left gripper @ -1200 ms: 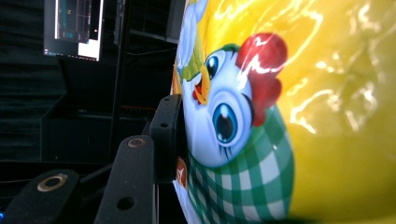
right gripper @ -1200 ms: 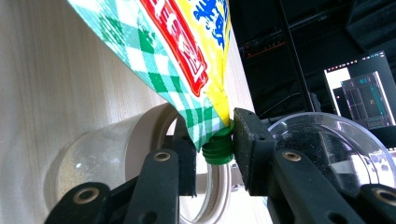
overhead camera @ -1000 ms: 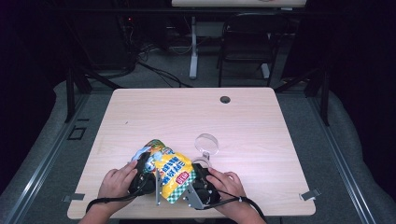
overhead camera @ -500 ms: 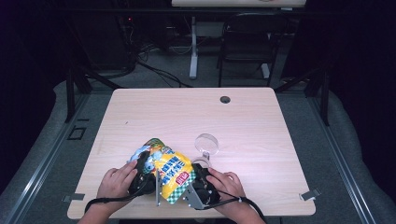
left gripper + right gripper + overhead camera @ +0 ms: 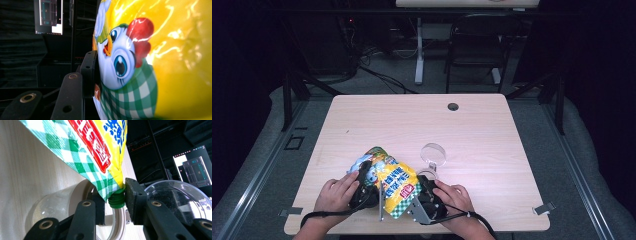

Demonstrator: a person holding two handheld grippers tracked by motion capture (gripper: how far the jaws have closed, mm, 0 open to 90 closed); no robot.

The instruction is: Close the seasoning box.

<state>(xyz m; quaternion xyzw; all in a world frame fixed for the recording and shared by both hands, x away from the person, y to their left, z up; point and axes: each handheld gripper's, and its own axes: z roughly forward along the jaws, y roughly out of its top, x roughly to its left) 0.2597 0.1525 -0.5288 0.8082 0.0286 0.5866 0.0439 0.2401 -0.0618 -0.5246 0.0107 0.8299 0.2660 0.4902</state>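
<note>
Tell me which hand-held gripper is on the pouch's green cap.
The right hand-held gripper: its jaws clamp the green cap at a corner of the pouch. The left hand-held gripper instead grips the yellow body, by the chicken picture.

Dark room; grey floor [image 5: 592, 165]; black chair [image 5: 474, 47] behind wooden table [image 5: 482, 130]; lit monitor [image 5: 48, 16].

Dim lab or office, bare desk [image 5: 492, 135], lit monitor [image 5: 48, 16], office chair [image 5: 474, 47], floor cables [image 5: 377, 75]
</note>
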